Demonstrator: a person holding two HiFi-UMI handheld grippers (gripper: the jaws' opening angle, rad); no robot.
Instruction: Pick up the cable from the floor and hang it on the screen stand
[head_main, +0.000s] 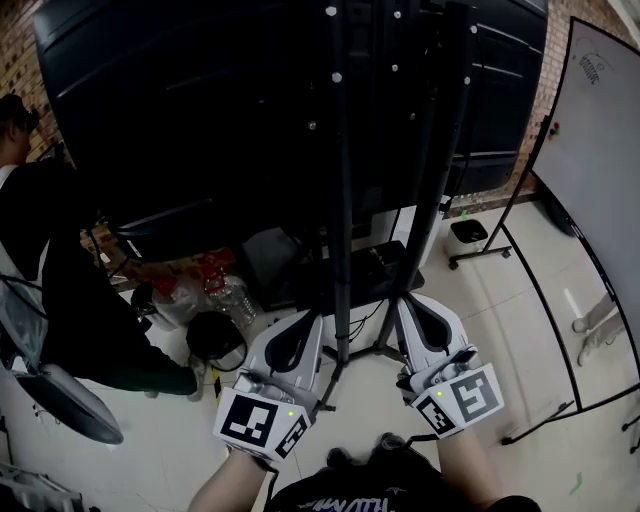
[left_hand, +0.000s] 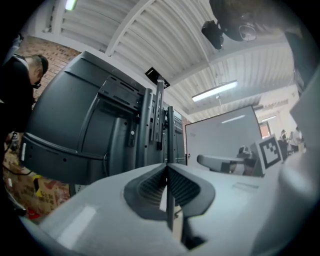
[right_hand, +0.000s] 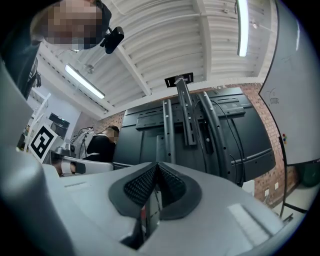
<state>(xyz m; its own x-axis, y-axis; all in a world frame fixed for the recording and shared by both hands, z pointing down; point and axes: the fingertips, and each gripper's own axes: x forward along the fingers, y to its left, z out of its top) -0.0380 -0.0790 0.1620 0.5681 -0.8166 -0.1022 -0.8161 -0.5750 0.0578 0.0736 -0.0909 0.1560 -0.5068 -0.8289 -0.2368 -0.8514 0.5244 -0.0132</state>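
Floor (head_main: 500, 340): pale tiles were seen under everything, with bare stretches at the right and near sides.
Screen (head_main: 200, 110): a large black panel was seen from its back, filling the far left and centre.
Stand (head_main: 342, 200): dark upright posts were seen fixed to the back of the screen, running down to a foot on the floor at the centre.
Whiteboard (head_main: 600, 150): it was seen on its own frame at the far right, well apart from the stand.
Person (head_main: 60, 280): a figure in dark clothes was seen at the left, beside the screen.
Clutter (head_main: 205, 285): red wrapping and clear bottles were seen on the floor, left of the stand's foot.
Left gripper (head_main: 310, 316): it was held near, just left of the central post. Its jaws were seen together at the tips. A thin dark strip showed in the slit behind them, and whether that was cable or the post beyond could not be told.
Right gripper (head_main: 404, 300): it was held near, just right of the post, with its jaws closed and nothing seen between the pads.
Cable (head_main: 362, 320): a thin dark strand was made out low at the stand's foot, between the two grippers. Whether it lay on the floor or already hung from the stand could not be told.
Cable handling: it was judged light, limp and fairly smooth. Drooping to either side of a grip was expected, and sliding through a loose one.
Cable hold: a firm pinch across a free middle run, away from any plug, was judged best, so that both ends could be draped over the stand.
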